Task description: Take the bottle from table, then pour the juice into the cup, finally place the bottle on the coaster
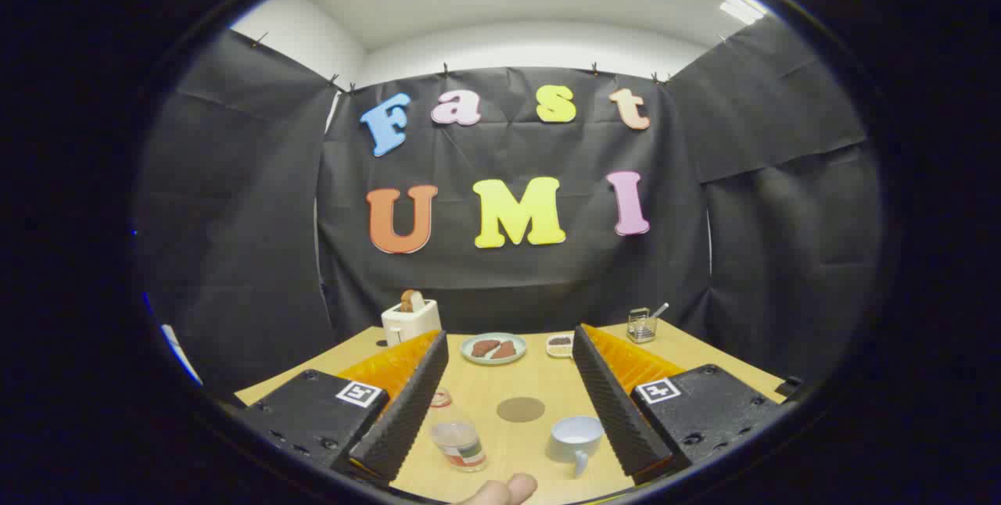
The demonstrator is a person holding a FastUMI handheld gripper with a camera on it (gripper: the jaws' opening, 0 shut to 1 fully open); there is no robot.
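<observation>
A small clear bottle [457,435] with a red cap and a label stands upright on the wooden table [508,388], just inside my left finger. A pale blue cup [575,438] with its handle toward me sits beside my right finger. The round brown coaster [521,410] lies flat between the two fingers, a little beyond the bottle and the cup. My gripper [510,341] is open wide above the table and holds nothing. A fingertip of a person's hand [504,489] shows at the near edge.
Beyond the fingers stand a white toaster [410,319] with bread in it, a plate [493,349] with brown pieces, a small dish [559,345] and a wire holder [642,325] with a utensil. Black cloth walls close the booth behind the table.
</observation>
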